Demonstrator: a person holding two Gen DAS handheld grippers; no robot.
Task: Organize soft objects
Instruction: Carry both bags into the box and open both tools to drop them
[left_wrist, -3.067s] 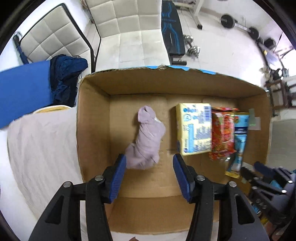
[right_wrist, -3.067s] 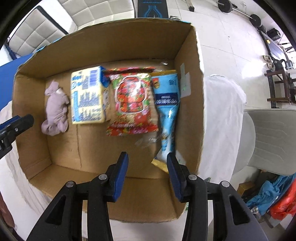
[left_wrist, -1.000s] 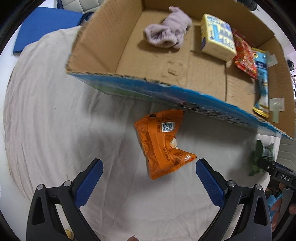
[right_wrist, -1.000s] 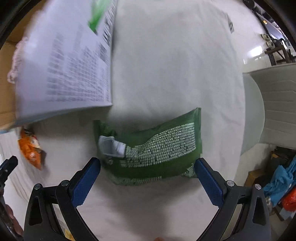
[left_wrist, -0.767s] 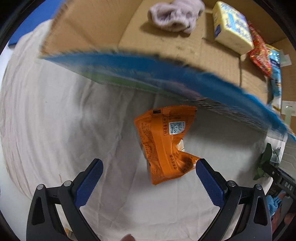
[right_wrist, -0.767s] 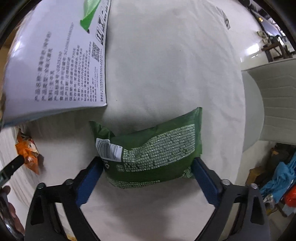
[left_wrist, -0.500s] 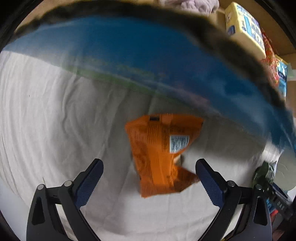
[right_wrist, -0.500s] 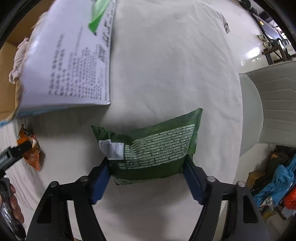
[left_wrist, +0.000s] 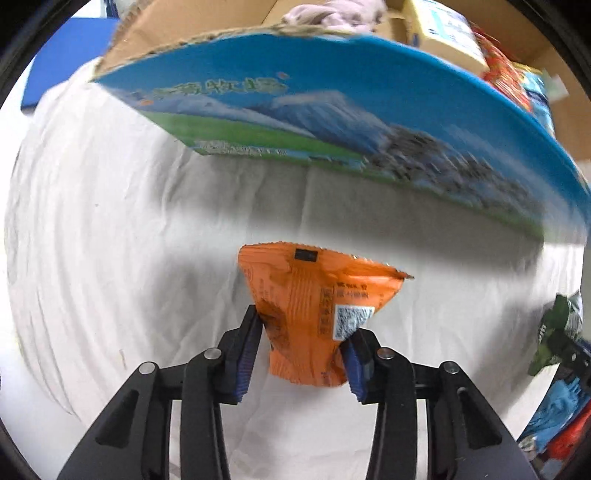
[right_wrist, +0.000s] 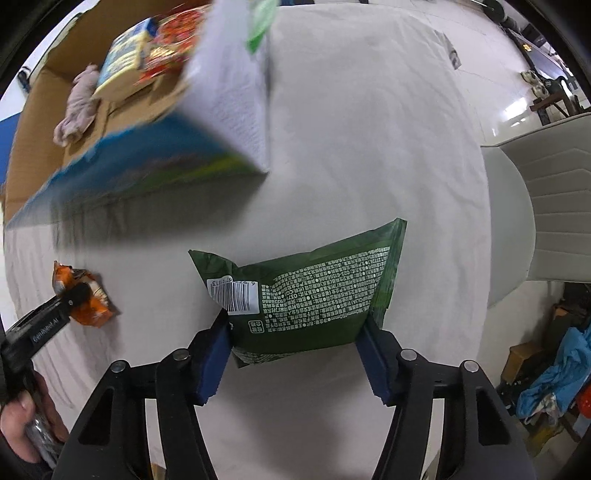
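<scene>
The left tongs (left_wrist: 301, 350) are clenched on an orange snack packet (left_wrist: 314, 314), low in the middle of the left wrist view. The blue pads cover the packet's lower side edges, so only its upper part and bottom hem show fully. Its long axis runs up the frame, with the wide crimped end pointing toward the cardboard box (left_wrist: 332, 122) above and a white code label on its right side. In the right wrist view the same packet sits small at the left edge, partly hidden behind a black finger.

The right tongs (right_wrist: 295, 360) grasp a green snack bag (right_wrist: 306, 295) at its two short ends, in the lower middle of that frame. Its long axis runs across the frame, slanting up to the right; the printed back with a barcode faces the camera. In the left wrist view only a blurred green corner shows at the right edge.

Both packets lie on a counter under a wrinkled white cloth (right_wrist: 351, 147). The box's printed blue wall is blurred and blocks most of its contents; a pale sock (right_wrist: 77, 107), a yellow carton (right_wrist: 118, 70) and a red packet (right_wrist: 168, 40) peek over the rim, cut off.
</scene>
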